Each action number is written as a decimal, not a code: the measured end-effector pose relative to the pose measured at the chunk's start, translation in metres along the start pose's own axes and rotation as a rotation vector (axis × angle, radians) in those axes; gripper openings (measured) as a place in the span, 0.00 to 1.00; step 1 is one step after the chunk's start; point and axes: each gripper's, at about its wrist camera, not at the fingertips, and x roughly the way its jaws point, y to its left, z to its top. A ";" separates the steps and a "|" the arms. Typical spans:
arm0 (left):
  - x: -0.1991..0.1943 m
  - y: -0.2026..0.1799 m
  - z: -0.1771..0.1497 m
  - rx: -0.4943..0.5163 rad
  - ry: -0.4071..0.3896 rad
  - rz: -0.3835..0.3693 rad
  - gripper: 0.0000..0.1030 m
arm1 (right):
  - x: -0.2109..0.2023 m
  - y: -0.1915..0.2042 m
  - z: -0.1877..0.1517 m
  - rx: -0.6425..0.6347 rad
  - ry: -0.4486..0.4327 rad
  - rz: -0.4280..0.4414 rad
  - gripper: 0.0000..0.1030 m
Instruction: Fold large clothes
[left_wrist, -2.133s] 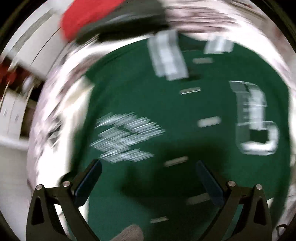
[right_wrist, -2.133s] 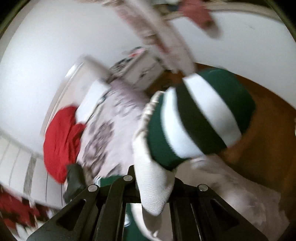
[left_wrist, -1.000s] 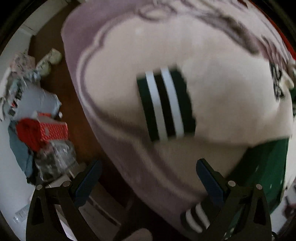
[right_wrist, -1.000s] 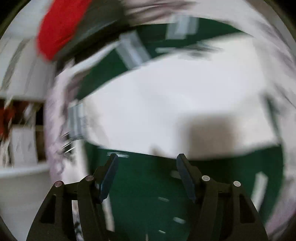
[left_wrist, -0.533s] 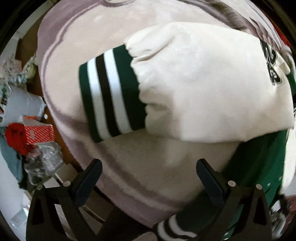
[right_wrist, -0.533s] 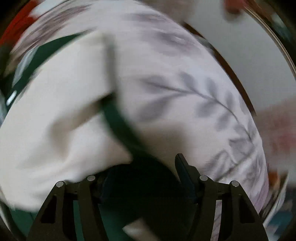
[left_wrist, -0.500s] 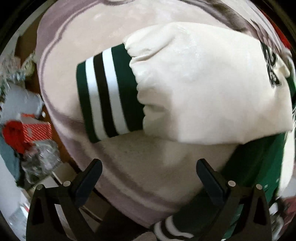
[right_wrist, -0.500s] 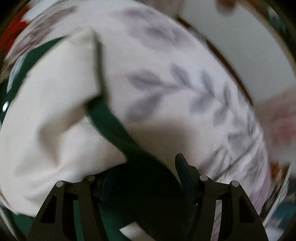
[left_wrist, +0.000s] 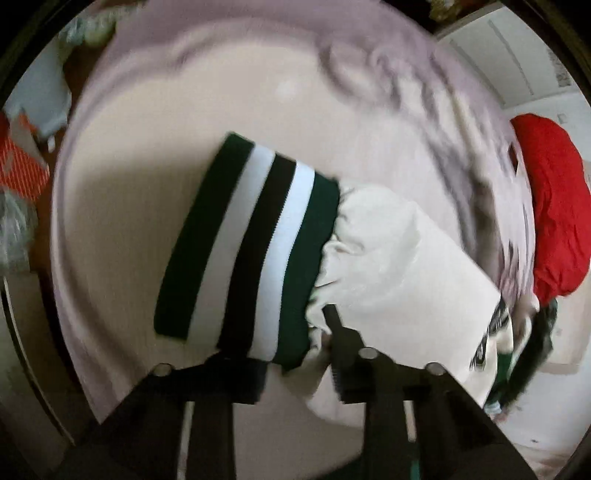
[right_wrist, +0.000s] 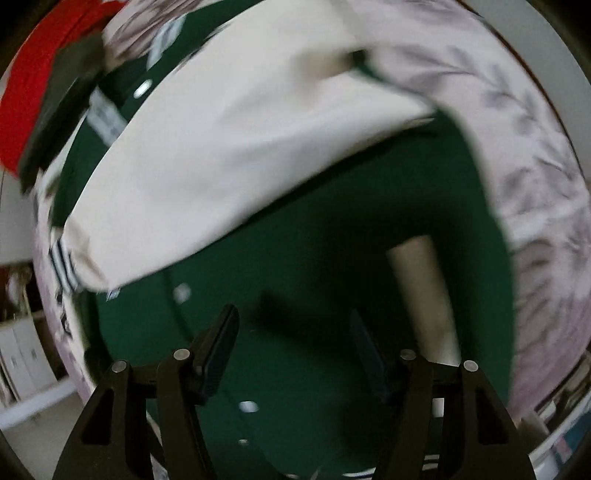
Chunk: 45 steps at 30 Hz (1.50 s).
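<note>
**Left gripper clamps the striped cuff; right gripper hangs open over the green body**

The left gripper has just been closing, and its jaws now pinch the near edge of the striped cuff, green, white and black, where it joins the cream sleeve. The sleeve runs off to the right across a pale bedspread, and a red cloth lies at the far right.

The right gripper points down at the green jacket body, its jaws apart with nothing between them. The other cream sleeve lies folded across the jacket just beyond the fingers. The leaf-print bedspread shows to the right of the jacket.
</note>
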 end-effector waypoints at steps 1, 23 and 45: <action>-0.006 -0.010 0.014 0.038 -0.045 0.006 0.17 | 0.002 0.017 -0.003 -0.022 0.005 0.008 0.63; 0.081 -0.098 0.163 0.445 0.028 -0.025 0.63 | 0.057 0.336 0.045 -0.391 -0.083 -0.019 0.75; 0.085 -0.135 0.162 0.394 -0.131 0.088 0.22 | -0.006 0.227 0.040 -0.322 -0.081 0.069 0.75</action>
